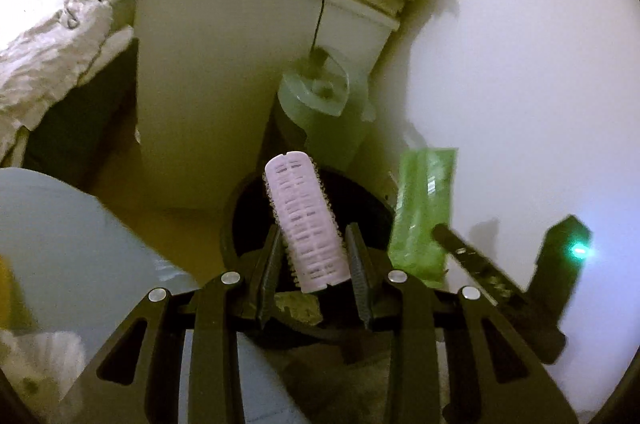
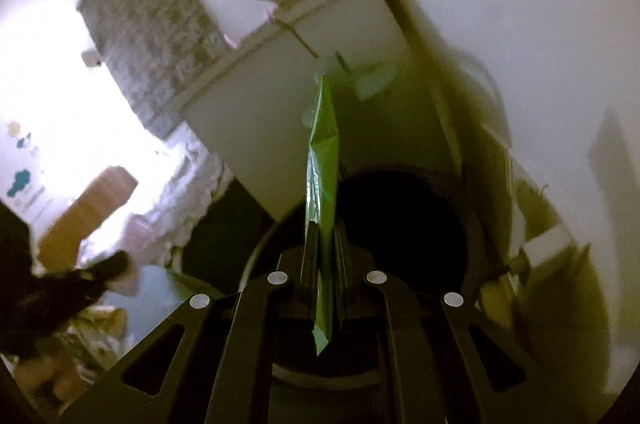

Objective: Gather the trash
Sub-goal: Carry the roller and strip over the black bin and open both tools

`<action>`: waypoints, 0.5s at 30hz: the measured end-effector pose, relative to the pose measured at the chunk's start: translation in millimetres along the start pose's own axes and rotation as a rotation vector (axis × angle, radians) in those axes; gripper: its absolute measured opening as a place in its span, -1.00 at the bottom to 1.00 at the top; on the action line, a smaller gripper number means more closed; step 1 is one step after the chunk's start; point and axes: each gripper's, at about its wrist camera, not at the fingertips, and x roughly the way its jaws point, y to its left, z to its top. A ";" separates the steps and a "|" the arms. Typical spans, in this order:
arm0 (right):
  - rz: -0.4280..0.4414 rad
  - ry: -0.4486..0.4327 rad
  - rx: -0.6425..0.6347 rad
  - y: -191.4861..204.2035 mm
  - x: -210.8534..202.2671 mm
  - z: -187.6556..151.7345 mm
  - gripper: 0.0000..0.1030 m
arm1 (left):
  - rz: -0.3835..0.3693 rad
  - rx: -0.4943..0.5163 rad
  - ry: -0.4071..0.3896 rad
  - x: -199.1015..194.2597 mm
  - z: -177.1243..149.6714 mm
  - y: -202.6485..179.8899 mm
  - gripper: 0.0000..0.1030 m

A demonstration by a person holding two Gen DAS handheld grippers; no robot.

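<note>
Left tool point(image 1: 314, 256) grips a roller point(image 1: 306, 220); right tool point(image 2: 324, 256) pinches a green wrapper point(image 2: 322, 160). Both hang over the bin point(image 1: 360, 200) (dark mouth). Released off-centre, either could miss.

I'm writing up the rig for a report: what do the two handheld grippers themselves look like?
Both the left gripper and the right gripper are black, with angular linkage arms bearing cut-out slots and round silver pivot pins. The fingers carry dark ribbed pads. Seen from the left wrist, the right gripper's body shows a small green light. No cables or sleeves are visible.
</note>
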 end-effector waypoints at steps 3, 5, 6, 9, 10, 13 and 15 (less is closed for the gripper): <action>-0.014 0.008 0.030 -11.9 0.8 0.2 -0.84 | -0.004 0.008 0.028 21.0 -2.7 -6.1 -0.37; -0.014 0.010 0.037 -14.6 1.5 1.7 -0.84 | -0.007 0.010 0.040 30.3 -3.2 -8.7 -0.37; -0.013 0.016 0.037 -15.3 3.0 1.9 -0.84 | -0.009 0.011 0.046 33.1 -4.4 -9.1 -0.37; -0.011 0.027 0.035 -13.8 4.7 0.7 -0.84 | -0.012 0.016 0.064 43.6 -6.6 -11.9 -0.37; -0.010 0.029 0.035 -12.9 4.1 1.8 -0.84 | -0.012 0.016 0.070 46.0 -8.4 -12.6 -0.37; -0.010 0.040 0.038 -8.9 3.3 0.8 -0.84 | -0.008 0.015 0.084 54.5 -10.9 -14.2 -0.37; -0.011 0.047 0.040 -8.1 5.5 1.7 -0.84 | -0.007 0.013 0.089 58.1 -11.9 -14.9 -0.37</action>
